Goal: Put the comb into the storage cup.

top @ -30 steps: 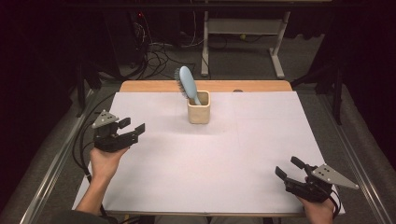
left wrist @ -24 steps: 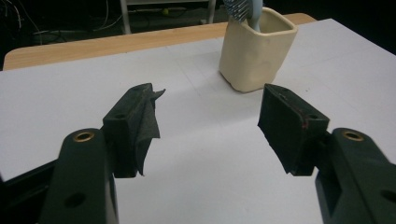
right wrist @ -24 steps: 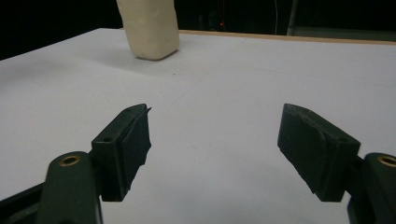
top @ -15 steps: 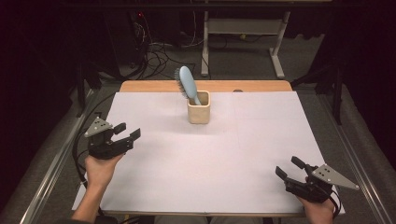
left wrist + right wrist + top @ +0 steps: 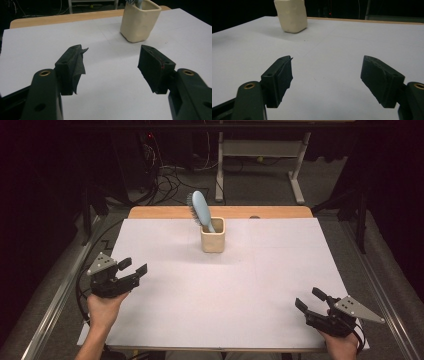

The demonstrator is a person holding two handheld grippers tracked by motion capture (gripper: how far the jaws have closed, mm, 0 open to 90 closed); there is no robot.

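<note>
A cream square cup (image 5: 213, 236) stands upright at the back middle of the white sheet, with a light-blue hairbrush (image 5: 199, 209) leaning out of it to the left. The cup (image 5: 139, 20) rises ahead of the left jaws, and the cup (image 5: 291, 15) sits far off at the upper left in the right gripper view. My left gripper (image 5: 132, 267) hovers over the sheet's left edge, open, with nothing between its jaws. Open and empty too, my right gripper (image 5: 310, 300) rests near the front right corner.
The white sheet (image 5: 225, 290) covers a wooden table whose bare strip (image 5: 160, 212) shows along the back. Metal rails run down both sides. Cables and a desk frame (image 5: 260, 155) lie on the dark floor behind.
My left gripper has drawn back toward the front and left edge of the sheet and sunk a little. The right gripper, cup and brush have kept still.
</note>
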